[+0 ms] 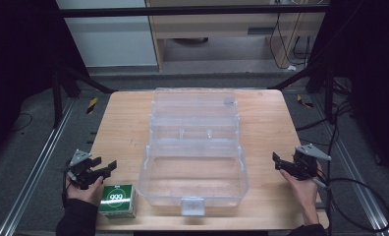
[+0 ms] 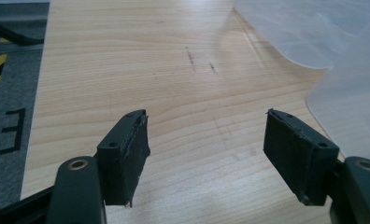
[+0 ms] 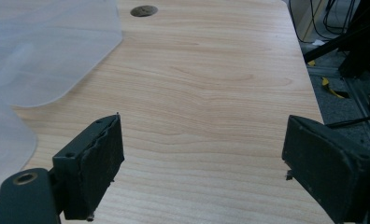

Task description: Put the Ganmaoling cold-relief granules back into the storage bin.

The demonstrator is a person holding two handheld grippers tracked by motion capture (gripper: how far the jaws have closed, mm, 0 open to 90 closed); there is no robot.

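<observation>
Left claw point(image 1: 108, 167) at the desk's point(image 1: 119, 123) left edge, gaping, empty. Just right, green "999" box point(image 1: 118, 200) near the front edge. Centre: clear plastic case point(image 1: 195, 147), lid open. Right claw point(image 1: 277, 160) gaping wide, empty.

Your left gripper point(image 1: 104, 168) sits at the table's point(image 1: 119, 123) near-left edge with the small box point(image 1: 118, 200) just behind and beside its fingertips, and the open clear case point(image 1: 195, 147) well ahead of them toward the table's middle. Your right gripper point(image 1: 279, 163) is at the near-right edge, fingertips pointing at the case, near it but apart. Only bare tabletop lies between each pair of fingers.
</observation>
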